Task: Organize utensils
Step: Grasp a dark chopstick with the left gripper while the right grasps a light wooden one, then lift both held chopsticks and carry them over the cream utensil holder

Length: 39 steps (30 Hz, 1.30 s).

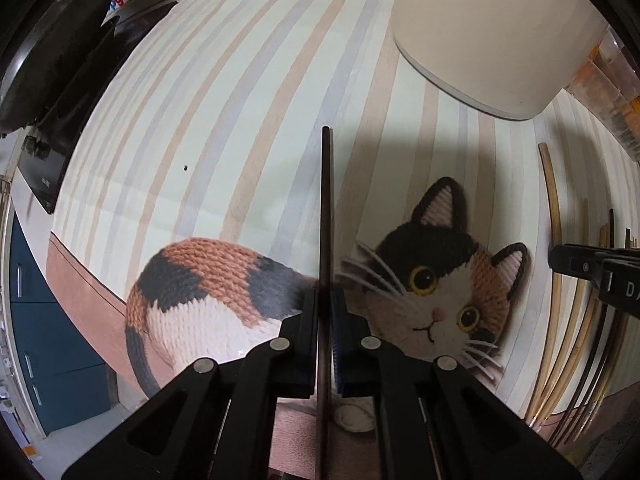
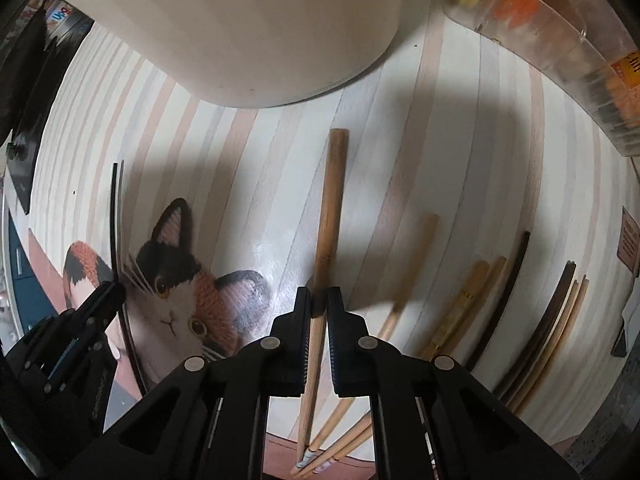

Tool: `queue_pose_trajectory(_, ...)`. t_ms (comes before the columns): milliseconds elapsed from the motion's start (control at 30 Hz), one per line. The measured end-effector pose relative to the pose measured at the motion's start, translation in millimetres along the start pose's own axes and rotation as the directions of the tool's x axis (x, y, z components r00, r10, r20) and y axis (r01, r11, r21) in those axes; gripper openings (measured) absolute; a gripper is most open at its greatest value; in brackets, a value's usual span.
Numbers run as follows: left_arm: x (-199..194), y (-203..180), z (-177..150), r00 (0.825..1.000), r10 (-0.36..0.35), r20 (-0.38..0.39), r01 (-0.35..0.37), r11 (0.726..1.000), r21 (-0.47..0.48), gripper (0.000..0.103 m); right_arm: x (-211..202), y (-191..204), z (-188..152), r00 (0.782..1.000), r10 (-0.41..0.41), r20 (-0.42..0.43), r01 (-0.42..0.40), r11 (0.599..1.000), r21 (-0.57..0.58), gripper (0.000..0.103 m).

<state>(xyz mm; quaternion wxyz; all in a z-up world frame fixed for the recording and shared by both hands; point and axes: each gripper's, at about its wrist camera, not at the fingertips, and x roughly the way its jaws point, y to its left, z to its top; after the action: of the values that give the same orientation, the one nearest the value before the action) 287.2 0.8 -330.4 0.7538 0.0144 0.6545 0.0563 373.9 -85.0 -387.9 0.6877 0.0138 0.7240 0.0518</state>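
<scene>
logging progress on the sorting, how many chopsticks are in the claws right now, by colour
dark chopstick: 1, in the left claw
light bamboo chopstick: 1, in the right claw
total: 2

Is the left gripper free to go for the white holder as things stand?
Probably yes: the left gripper is shut on a dark chopstick, and bare striped mat lies between it and the white holder.
</scene>
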Motion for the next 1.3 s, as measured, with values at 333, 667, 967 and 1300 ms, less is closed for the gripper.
queue_pose_trajectory(333,9,3,7,1.000,-0.020,0.013,0.020,1.000,0.004,0.003,-1,34,15,0.996,-0.076,-0.044,0.076,0.997,0.007,0.009)
queue_pose_trajectory(667,-28,21,7,0.992,-0.013,0.123,0.015,1.000,-0.017,0.003,-24,17,-5,0.995,0.044,0.089,-0.049,0.998,0.051,0.007)
queue_pose_trajectory(967,-72,27,8,0.975,-0.021,0.222,0.031,0.999,-0.040,0.003,-63,17,-31,0.961,0.133,0.242,-0.150,0.987,0.053,0.007)
queue_pose_trajectory(1300,-127,37,19,0.942,-0.043,0.334,0.068,0.996,-0.064,0.003,-135,-10,-39,0.885,0.195,0.422,-0.209,0.978,-0.013,0.007)
